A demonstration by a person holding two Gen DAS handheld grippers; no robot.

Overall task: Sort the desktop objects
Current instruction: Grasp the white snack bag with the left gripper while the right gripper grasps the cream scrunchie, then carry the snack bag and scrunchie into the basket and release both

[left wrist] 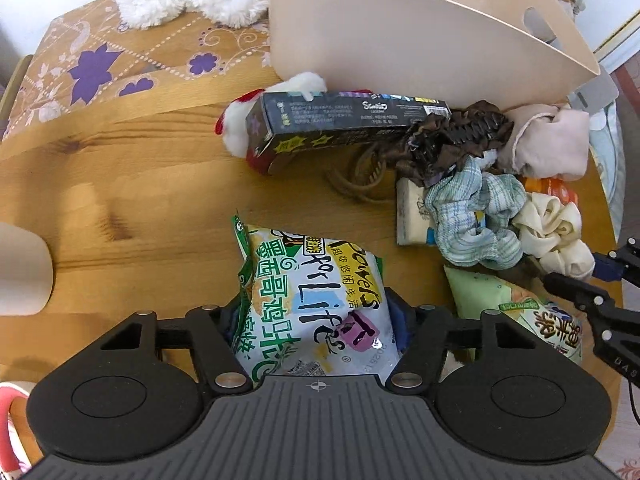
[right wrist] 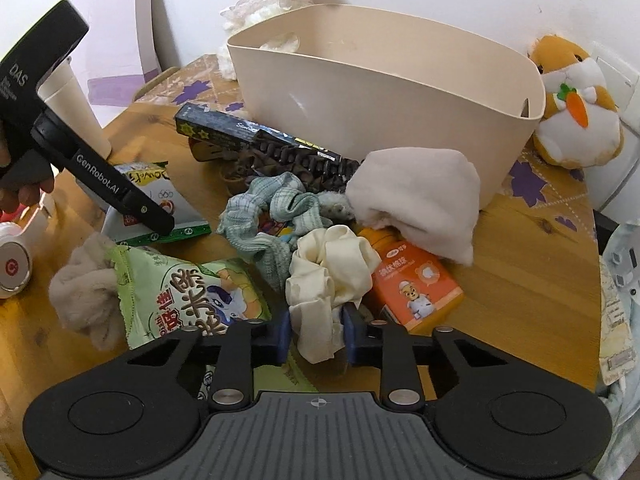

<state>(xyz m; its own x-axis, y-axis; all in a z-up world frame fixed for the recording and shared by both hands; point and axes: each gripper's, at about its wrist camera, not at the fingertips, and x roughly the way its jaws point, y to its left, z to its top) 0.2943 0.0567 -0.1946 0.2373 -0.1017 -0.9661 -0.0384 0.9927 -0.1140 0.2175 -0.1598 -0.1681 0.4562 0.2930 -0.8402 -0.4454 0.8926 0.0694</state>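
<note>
Item: sorting of desktop clutter, two claws at work.

Landmark: beige plastic bin (right wrist: 384,92), standing at the far side of the wooden surface (left wrist: 132,184). All places below are given from it.

Right claw (right wrist: 316,330): clamped on the cream scrunchie (right wrist: 332,276), which lies in front of the bin, near the middle of the heap. The blue pads pinch only its lower fold. Judgement: lift straight up and slowly, since the fabric touches the blue-checked scrunchie (right wrist: 276,208) and the orange carton (right wrist: 416,284) beside it and may drag either one.

Left claw (left wrist: 316,320): jaws part-way closed around the white-and-green snack bag (left wrist: 316,300), in front of the bin and to its left in the right wrist view. The bag fills the gap, but whether the pads already press on it cannot be told. Judgement: close gently; the bag is puffed and slippery, so grip below the bulge, not across it.

Other goods in front of the bin: dark long box (left wrist: 344,124) touching the bin wall; brown ruffled scrunchie (left wrist: 456,136) against that box; pink folded cloth (right wrist: 416,200) leaning at the bin's base; second green snack bag (right wrist: 192,292) nearest the cameras.

Container contents: the stretch of bin interior in view shows no sorted items; the floor is hidden by the wall. A plush hamster (right wrist: 572,112) sits outside, to the bin's right.
</note>
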